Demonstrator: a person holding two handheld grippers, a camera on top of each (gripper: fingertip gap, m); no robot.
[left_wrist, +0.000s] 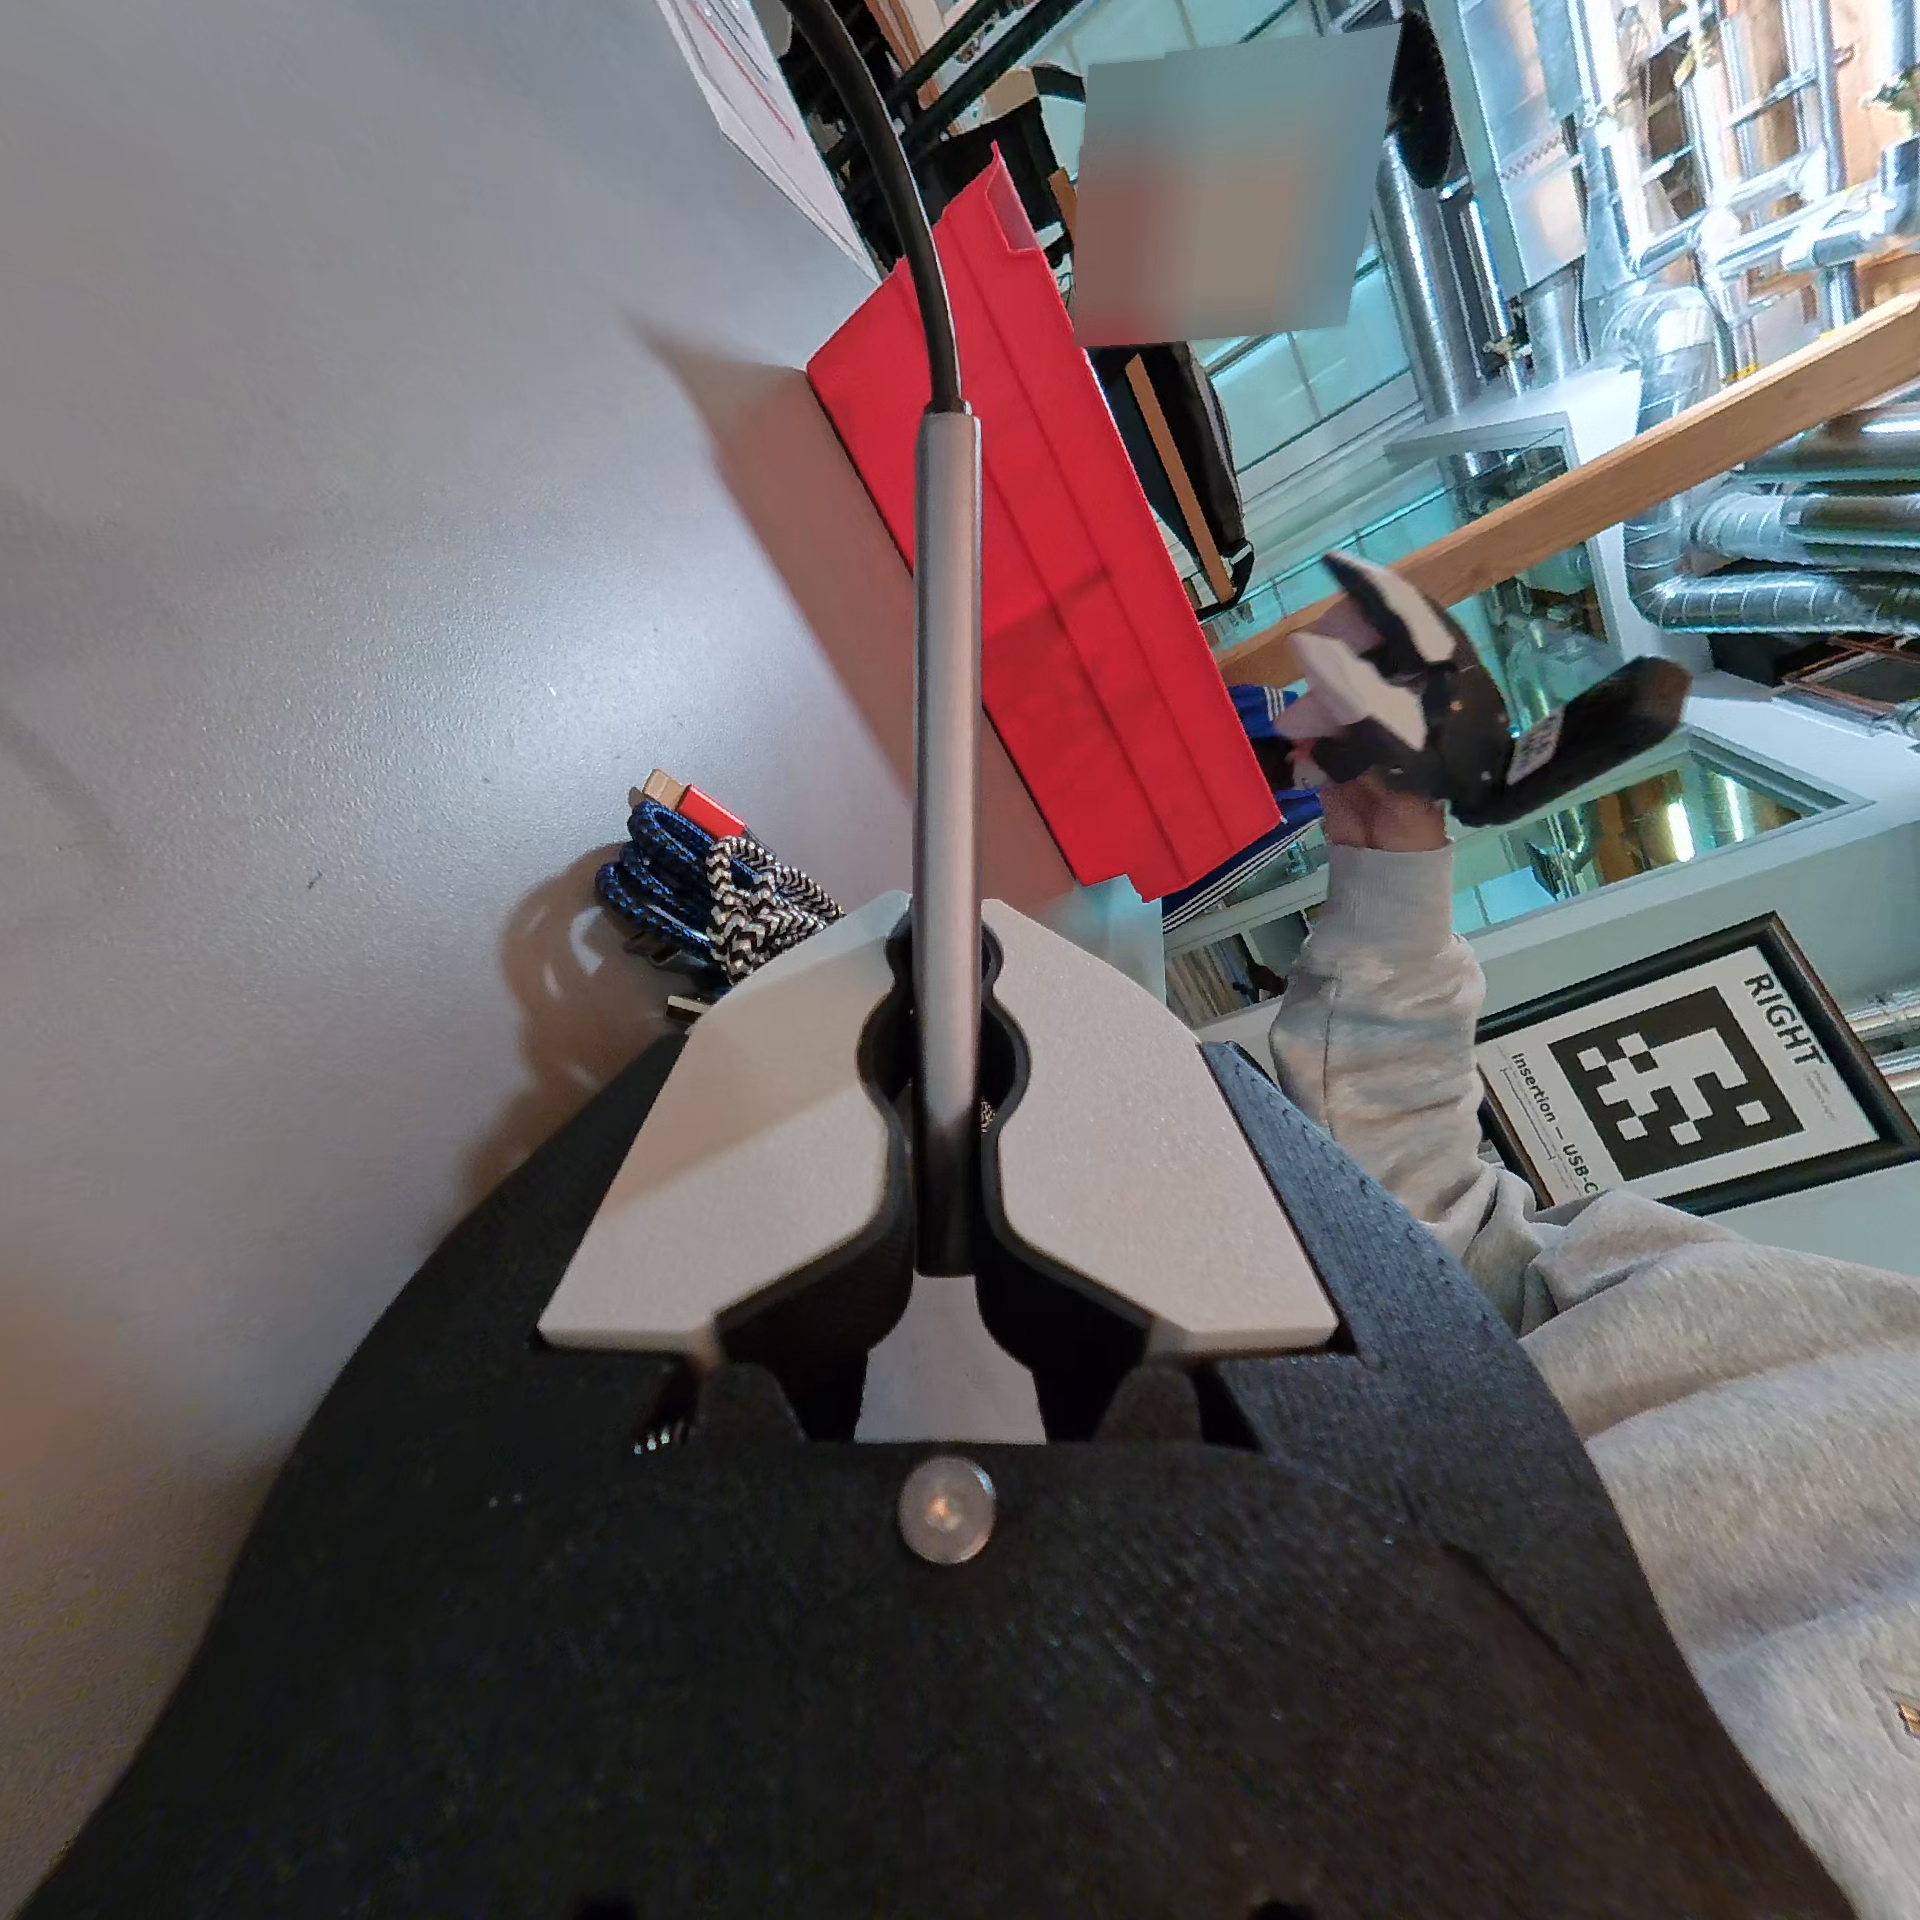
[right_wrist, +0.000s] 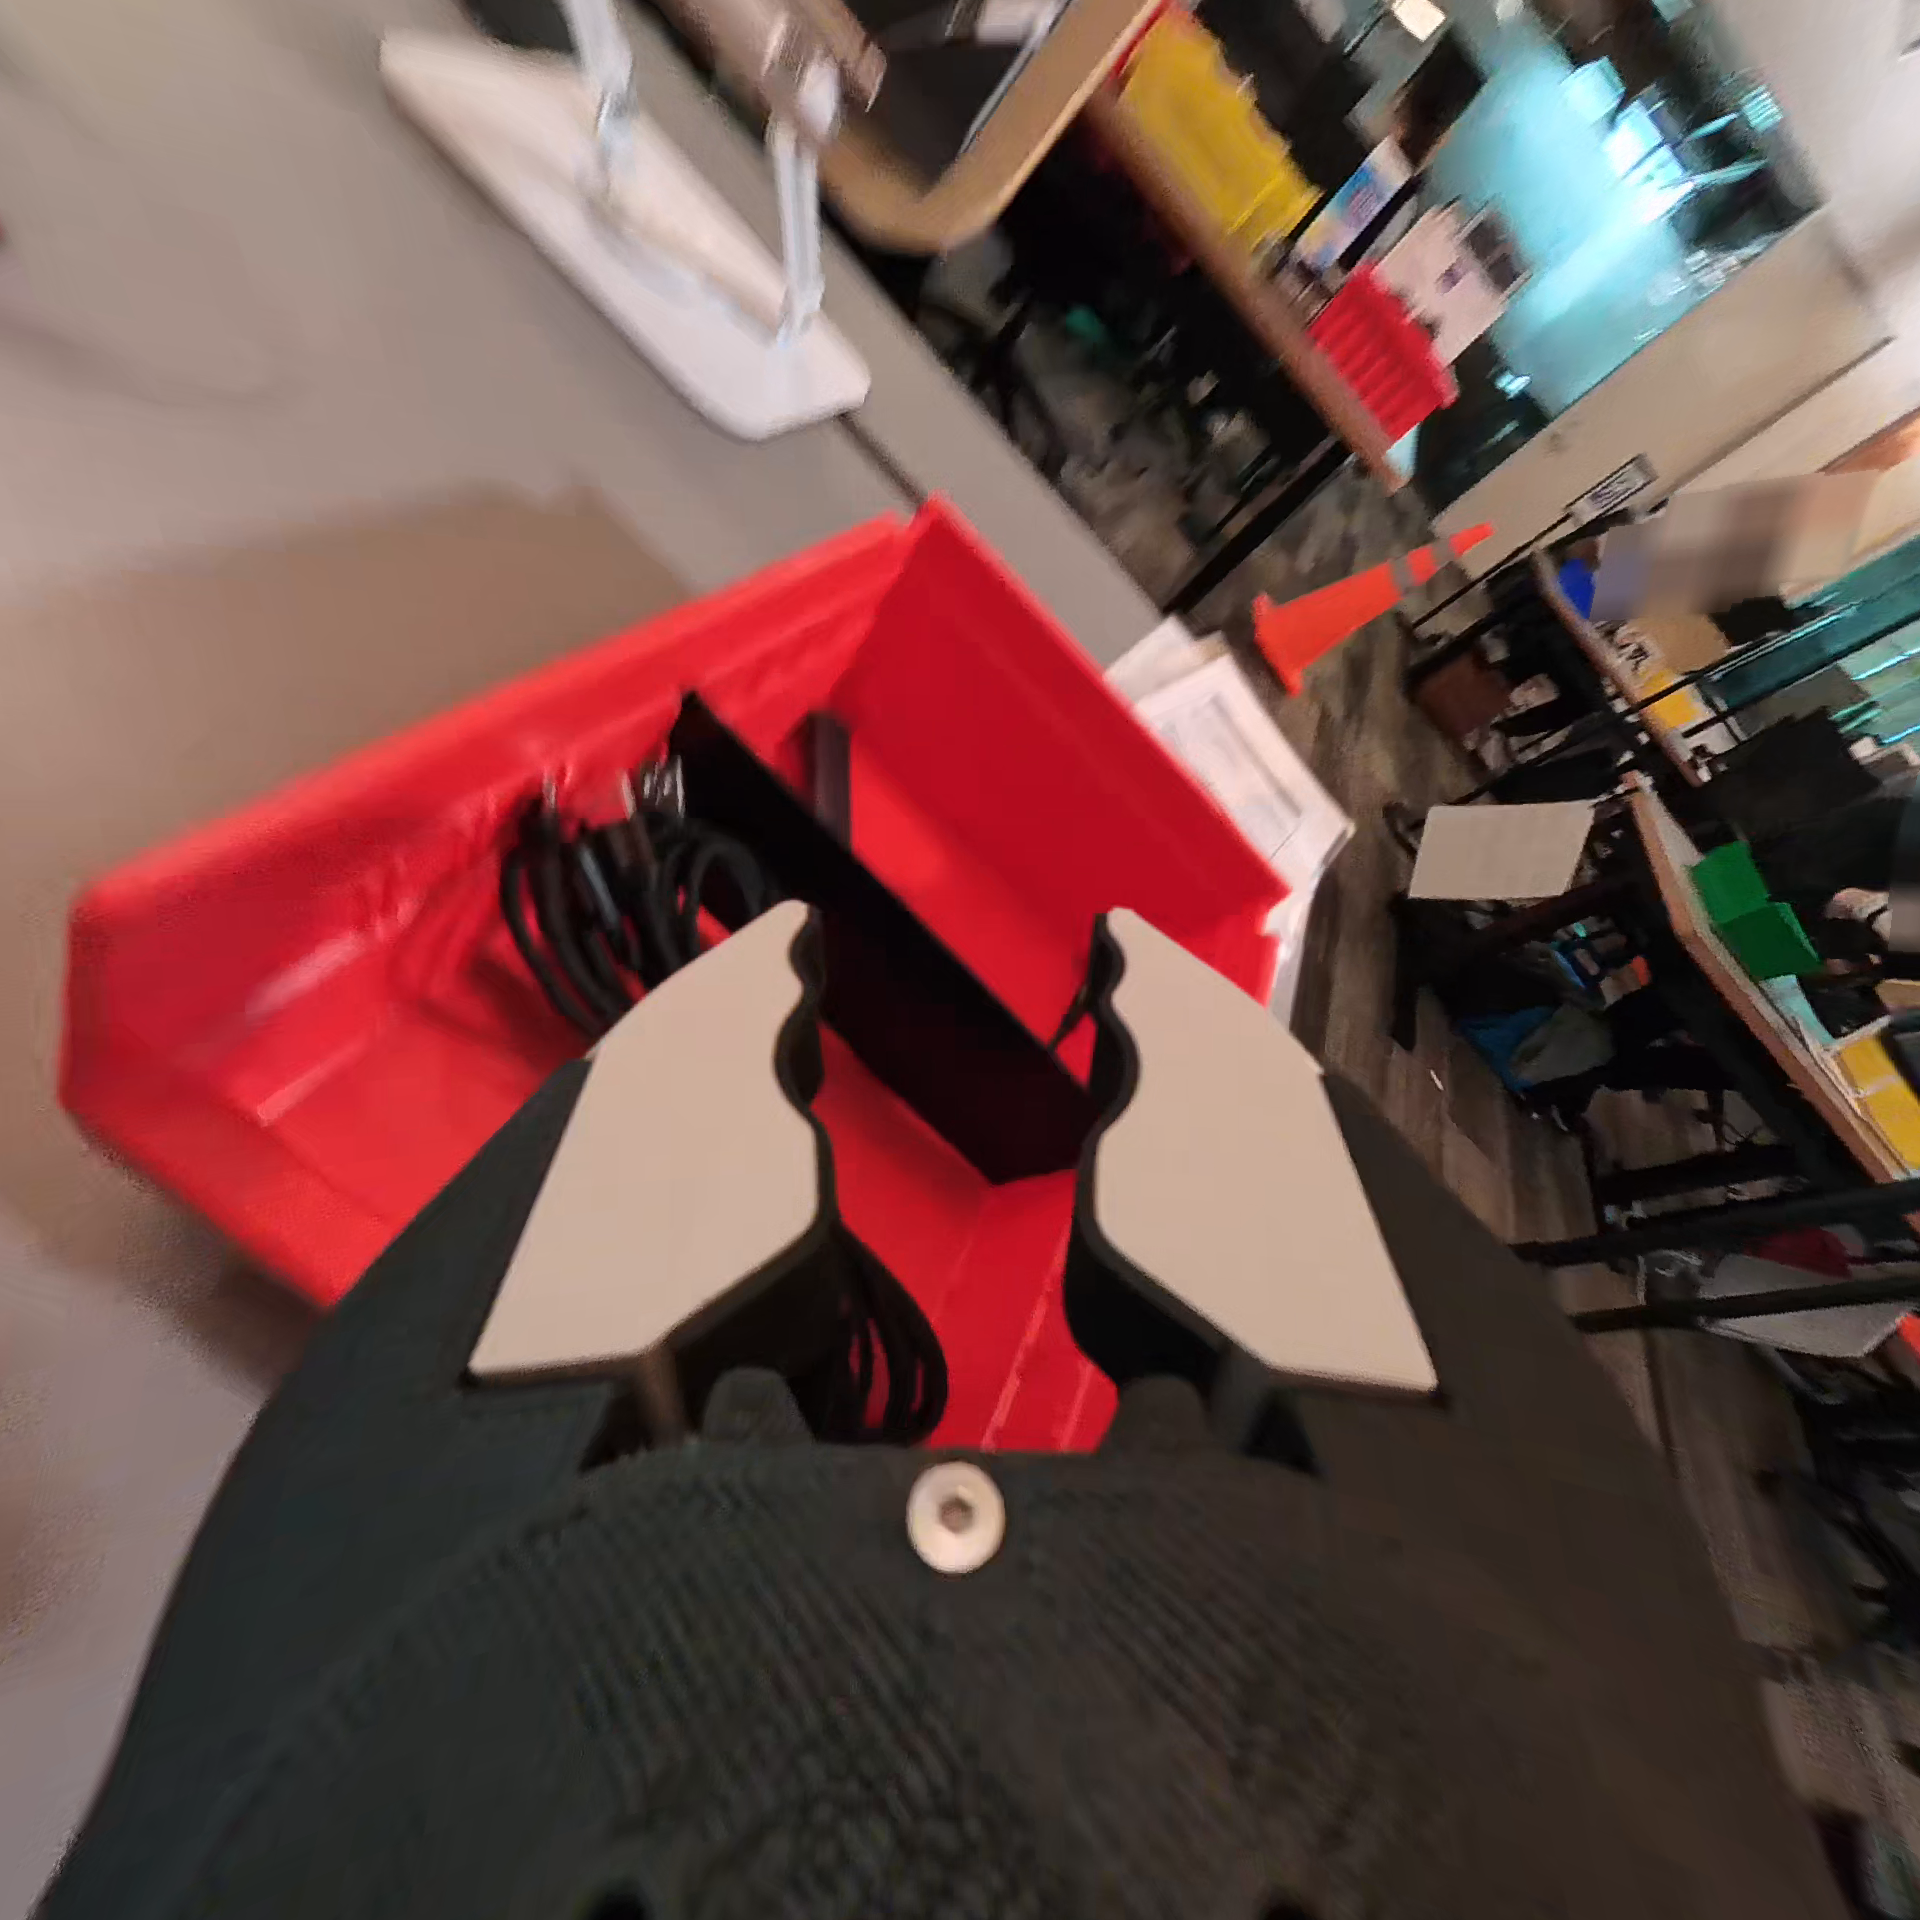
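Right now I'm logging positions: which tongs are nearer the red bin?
Right. The right tongs hang open directly over the red bin; the left tongs, shut on a grey adapter, sit beside it.

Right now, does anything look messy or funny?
Nothing looks broken or spilled. Loose blue and black-and-white braided cables lie heaped on the grey table beside the red plastic bin, while black cables sit inside it. The left gripper clamps a slim grey metal adapter.

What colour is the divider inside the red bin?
Black. The divider shows best in the right wrist view, standing across the red bin.
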